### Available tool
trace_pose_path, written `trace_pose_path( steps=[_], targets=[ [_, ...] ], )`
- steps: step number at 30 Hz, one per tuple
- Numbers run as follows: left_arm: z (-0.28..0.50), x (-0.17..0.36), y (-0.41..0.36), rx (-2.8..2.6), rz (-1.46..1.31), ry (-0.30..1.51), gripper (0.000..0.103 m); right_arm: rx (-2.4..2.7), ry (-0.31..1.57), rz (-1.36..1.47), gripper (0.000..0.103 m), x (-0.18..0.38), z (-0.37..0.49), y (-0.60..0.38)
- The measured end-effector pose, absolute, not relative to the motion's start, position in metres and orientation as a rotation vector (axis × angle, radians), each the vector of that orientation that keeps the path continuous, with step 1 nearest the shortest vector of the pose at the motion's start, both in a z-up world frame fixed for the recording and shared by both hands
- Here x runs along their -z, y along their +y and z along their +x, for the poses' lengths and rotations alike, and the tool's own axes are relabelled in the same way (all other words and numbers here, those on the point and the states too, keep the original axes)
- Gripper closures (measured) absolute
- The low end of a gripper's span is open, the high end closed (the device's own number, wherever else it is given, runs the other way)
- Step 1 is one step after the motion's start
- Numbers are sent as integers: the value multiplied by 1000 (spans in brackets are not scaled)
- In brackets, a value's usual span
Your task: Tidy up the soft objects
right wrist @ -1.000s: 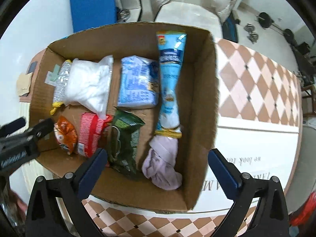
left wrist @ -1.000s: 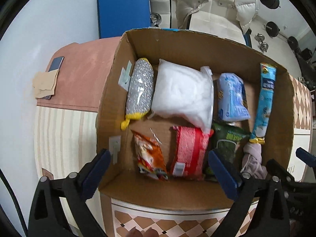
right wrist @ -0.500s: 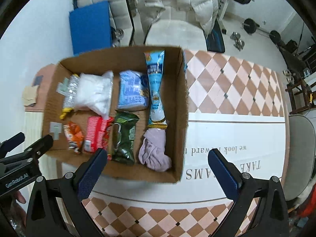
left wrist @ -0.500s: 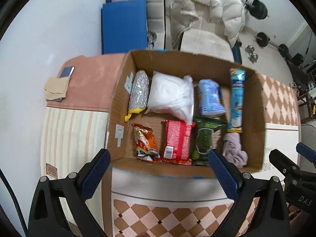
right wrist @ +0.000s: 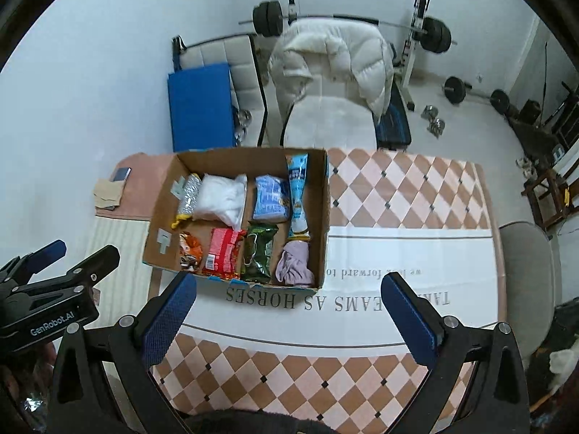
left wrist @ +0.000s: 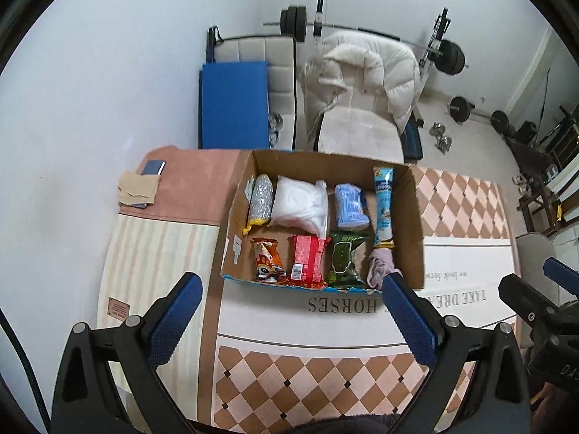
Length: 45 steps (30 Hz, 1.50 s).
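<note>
An open cardboard box [left wrist: 416, 224] [right wrist: 324, 217] stands on a table with a checked cloth. Inside lie a silver pouch [left wrist: 261, 201], a white bag [left wrist: 300, 204], a light blue pack [left wrist: 350, 205], a long blue tube pack [left wrist: 383, 205], an orange snack bag [left wrist: 266, 258], a red pack [left wrist: 305, 260], a green bag [left wrist: 343, 260] and a pink cloth [left wrist: 380, 266]. My left gripper [left wrist: 291, 320] is open and empty, high above the box's near side. My right gripper [right wrist: 289, 320] is open and empty, likewise high and back.
A phone [left wrist: 153, 167] and beige paper [left wrist: 137, 188] lie on the pink mat at the table's far left. Behind the table stand a chair with a white puffer jacket [left wrist: 362, 83], a blue mat [left wrist: 233, 103] and a barbell rack. A grey chair [right wrist: 526, 278] stands at the right.
Both grippers have pulled up and back from the box, which now looks much smaller. Nothing in the box has moved. Both stay open.
</note>
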<state>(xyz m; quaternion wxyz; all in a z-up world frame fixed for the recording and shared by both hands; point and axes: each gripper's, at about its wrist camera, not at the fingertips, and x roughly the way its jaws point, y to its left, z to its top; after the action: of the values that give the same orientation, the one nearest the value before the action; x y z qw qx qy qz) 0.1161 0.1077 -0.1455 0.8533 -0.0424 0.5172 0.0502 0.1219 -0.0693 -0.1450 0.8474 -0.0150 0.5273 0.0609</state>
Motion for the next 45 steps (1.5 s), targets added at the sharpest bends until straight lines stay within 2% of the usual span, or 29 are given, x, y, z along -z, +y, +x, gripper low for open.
trace_pose_path(
  steps=[7,14,45],
  targets=[
    [87,107,103,-87,-94,1036,1,-132,1037,-61,0,104,87,-72],
    [70,88,98,-80,-84,1012,1,-137,1016,-72,0,87,65,-74],
    [83,105,101,-120,-60,994,1,-32,964,-96,0,101,87,-76]
  ],
)
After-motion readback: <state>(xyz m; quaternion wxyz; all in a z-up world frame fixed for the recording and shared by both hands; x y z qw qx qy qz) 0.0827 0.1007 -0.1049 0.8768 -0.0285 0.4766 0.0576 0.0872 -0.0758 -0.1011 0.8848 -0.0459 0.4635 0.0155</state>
